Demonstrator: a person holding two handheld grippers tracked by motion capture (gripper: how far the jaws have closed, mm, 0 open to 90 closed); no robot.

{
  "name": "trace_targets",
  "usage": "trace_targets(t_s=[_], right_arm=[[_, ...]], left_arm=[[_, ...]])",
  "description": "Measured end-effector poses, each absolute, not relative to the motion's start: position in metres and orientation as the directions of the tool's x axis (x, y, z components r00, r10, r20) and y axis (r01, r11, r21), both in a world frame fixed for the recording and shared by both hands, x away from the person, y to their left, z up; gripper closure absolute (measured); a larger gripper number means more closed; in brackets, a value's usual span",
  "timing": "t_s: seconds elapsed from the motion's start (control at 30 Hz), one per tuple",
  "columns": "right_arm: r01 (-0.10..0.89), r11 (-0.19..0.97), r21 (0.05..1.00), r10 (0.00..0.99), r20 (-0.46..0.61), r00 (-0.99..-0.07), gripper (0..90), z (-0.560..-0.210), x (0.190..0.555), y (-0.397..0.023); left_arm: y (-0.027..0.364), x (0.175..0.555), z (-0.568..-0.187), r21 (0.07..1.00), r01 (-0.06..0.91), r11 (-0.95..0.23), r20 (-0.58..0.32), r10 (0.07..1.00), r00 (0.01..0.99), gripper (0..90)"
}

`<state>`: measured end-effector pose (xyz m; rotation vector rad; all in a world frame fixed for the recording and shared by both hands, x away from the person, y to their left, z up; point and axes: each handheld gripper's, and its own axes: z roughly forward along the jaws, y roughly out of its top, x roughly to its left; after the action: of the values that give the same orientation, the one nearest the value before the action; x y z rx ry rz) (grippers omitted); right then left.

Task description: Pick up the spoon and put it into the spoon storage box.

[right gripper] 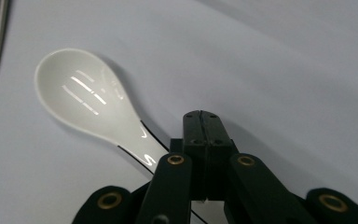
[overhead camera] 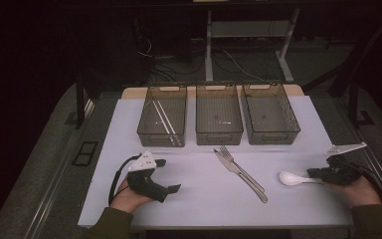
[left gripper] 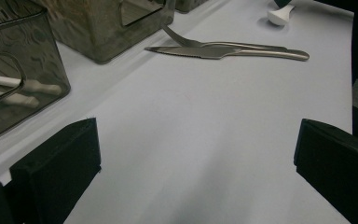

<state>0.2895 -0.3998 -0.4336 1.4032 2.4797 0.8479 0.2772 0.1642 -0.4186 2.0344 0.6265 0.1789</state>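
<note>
Cutlery sorting, spoon in hand: right gripper [right gripper: 201,116] has its jaws pressed together on the handle of a white ceramic spoon [right gripper: 86,95], bowl pointing away from the jaws and lying low over the table [overhead camera: 288,149].

Count: one spoon; one table knife [overhead camera: 241,175] and one fork [overhead camera: 239,166], lying side by side between the two grippers, probably awaiting their turn; three smoky plastic bins [overhead camera: 219,114] in a row beyond both grippers, likely one per kind of utensil; two white chopsticks [overhead camera: 163,119] already in the bin ahead of the left gripper [overhead camera: 171,175], whose jaws stand wide apart and empty, resting idle on the table.
</note>
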Motion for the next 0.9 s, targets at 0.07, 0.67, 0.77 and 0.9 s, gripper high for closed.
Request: trace_targets(t_s=[0.07, 0.67, 0.77, 0.9], right_arm=[[0.733, 0.399, 0.551, 0.825, 0.133, -0.549, 89.4, -0.433, 0.285, -0.397], [0.679, 0.389, 0.623, 0.755, 0.206, -0.622, 64.3, -0.426, 0.281, -0.386], [0.672, 0.406, 0.62, 0.738, 0.211, -0.641, 59.0, -0.428, 0.281, -0.381], [0.671, 0.428, 0.605, 0.728, 0.209, -0.653, 54.5, -0.431, 0.282, -0.376]], left_arm=[[0.164, 0.277, -0.418, 0.841, 0.358, -0.406, -0.125, 0.499, 0.858, 0.0], [0.164, 0.277, -0.419, 0.84, 0.359, -0.407, -0.125, 0.499, 0.858, 0.0], [0.163, 0.277, -0.419, 0.84, 0.359, -0.408, -0.125, 0.498, 0.858, 0.0], [0.163, 0.277, -0.419, 0.84, 0.359, -0.408, -0.125, 0.498, 0.858, 0.0]])
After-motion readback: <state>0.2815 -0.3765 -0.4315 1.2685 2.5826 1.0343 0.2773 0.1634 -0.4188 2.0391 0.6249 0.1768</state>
